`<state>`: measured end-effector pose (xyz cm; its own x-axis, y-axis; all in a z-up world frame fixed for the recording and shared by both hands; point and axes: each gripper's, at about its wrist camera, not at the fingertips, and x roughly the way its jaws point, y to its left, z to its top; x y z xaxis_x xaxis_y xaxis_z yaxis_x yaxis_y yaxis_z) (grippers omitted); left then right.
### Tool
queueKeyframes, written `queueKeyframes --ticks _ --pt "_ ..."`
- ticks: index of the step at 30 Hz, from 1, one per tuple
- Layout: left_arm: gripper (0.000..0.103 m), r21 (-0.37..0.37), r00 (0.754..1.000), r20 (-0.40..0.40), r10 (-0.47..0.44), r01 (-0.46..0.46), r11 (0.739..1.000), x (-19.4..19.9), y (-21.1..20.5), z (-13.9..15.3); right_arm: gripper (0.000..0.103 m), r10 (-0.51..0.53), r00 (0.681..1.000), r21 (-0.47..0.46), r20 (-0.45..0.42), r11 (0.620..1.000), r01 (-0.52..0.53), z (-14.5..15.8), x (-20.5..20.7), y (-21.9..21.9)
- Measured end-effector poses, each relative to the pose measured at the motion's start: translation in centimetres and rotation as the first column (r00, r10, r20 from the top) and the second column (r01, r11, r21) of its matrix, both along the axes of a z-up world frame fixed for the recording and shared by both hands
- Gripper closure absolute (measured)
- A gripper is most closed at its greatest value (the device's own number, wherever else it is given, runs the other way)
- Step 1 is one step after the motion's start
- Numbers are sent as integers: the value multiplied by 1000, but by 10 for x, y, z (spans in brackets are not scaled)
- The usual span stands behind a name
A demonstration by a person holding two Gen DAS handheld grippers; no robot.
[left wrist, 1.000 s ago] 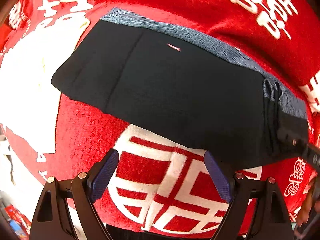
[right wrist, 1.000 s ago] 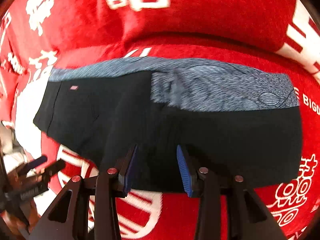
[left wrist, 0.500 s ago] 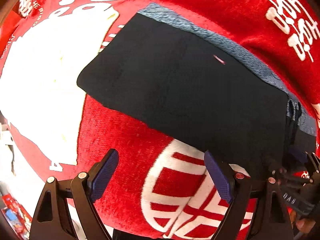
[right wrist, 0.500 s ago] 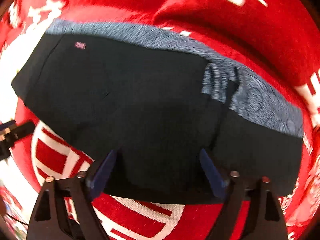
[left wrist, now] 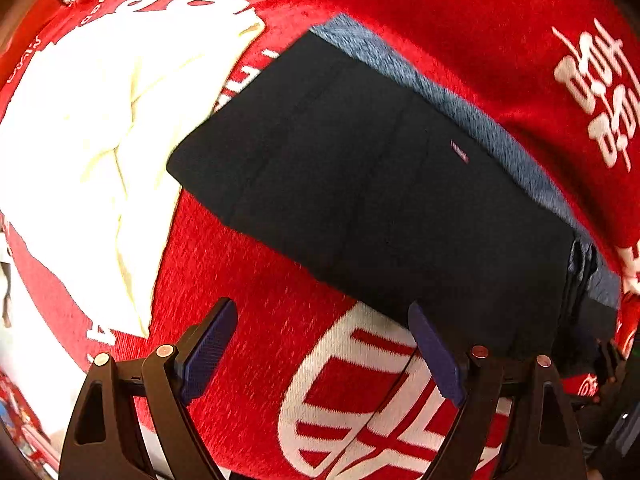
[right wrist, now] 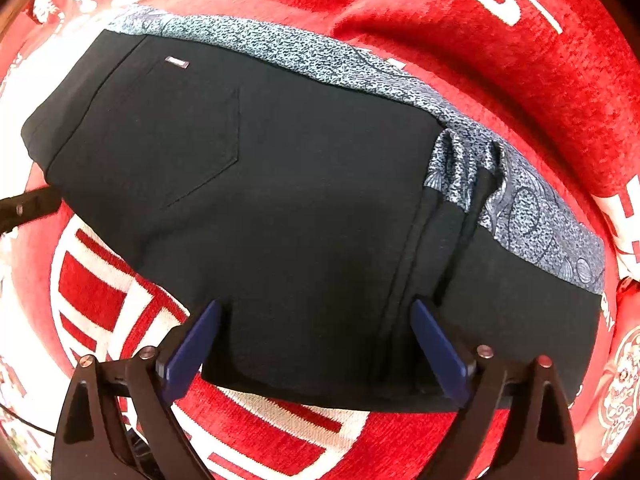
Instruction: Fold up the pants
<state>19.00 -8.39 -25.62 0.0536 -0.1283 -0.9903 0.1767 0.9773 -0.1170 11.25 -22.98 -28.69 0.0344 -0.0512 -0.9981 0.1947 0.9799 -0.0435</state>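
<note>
The black pants (right wrist: 304, 208) lie folded on a red blanket, with a grey-blue patterned lining strip (right wrist: 304, 56) along the far edge and a back pocket at the left. They also show in the left wrist view (left wrist: 380, 200). My right gripper (right wrist: 316, 344) is open and empty, its jaws spread over the near edge of the pants beside a bunched fold (right wrist: 456, 184). My left gripper (left wrist: 324, 348) is open and empty over the blanket, just short of the pants' near edge.
The red blanket (left wrist: 248, 280) with white characters covers the surface. A cream-white patch (left wrist: 100, 120) lies left of the pants. The blanket rises in a ridge (right wrist: 500, 60) behind the pants. The left gripper's tip shows at the right wrist view's left edge (right wrist: 24, 208).
The right gripper has opened wide and let go of the pants, which now lie flat and folded. The left gripper's view has shifted so the pants sit further right and up.
</note>
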Motion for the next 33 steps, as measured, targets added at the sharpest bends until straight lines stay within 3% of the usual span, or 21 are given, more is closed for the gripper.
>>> queueKeyframes --ticks 2,6,11,16,19,20,21,26,29,33 --pt "15 -59 999 -4 52 -52 997 8 12 -1 6 -6 1000 5 2 1000 6 0 -1 -1" --pt "15 -202 988 -32 153 -156 967 23 43 -10 6 -16 1000 19 7 1000 16 0 0 -4" --pt "15 -332 979 -38 199 -200 922 30 64 -21 6 -22 1000 34 8 999 22 4 0 -12" --pt "15 -448 982 -57 178 -184 875 42 66 -26 6 -28 1000 42 9 999 27 7 0 -20" --pt "14 -458 983 -60 171 -180 871 45 56 -30 6 -33 999 42 6 999 33 9 1 -24" --pt "5 -468 983 -60 171 -179 865 46 55 -31 6 -37 999 42 6 998 37 8 1 -21" --pt "3 -479 982 -56 179 -183 859 45 53 -31 6 -41 999 44 6 998 40 8 1 -22" --pt "2 -468 976 -43 214 -209 859 47 37 -29 6 -63 998 63 17 996 62 10 1 -30" --pt "2 -504 967 -64 248 -246 828 53 32 -21 6 -60 998 66 20 996 58 11 1 -33" --pt "3 -413 968 -55 247 -247 877 60 16 -31 6 -51 998 61 24 997 50 13 1 -35"
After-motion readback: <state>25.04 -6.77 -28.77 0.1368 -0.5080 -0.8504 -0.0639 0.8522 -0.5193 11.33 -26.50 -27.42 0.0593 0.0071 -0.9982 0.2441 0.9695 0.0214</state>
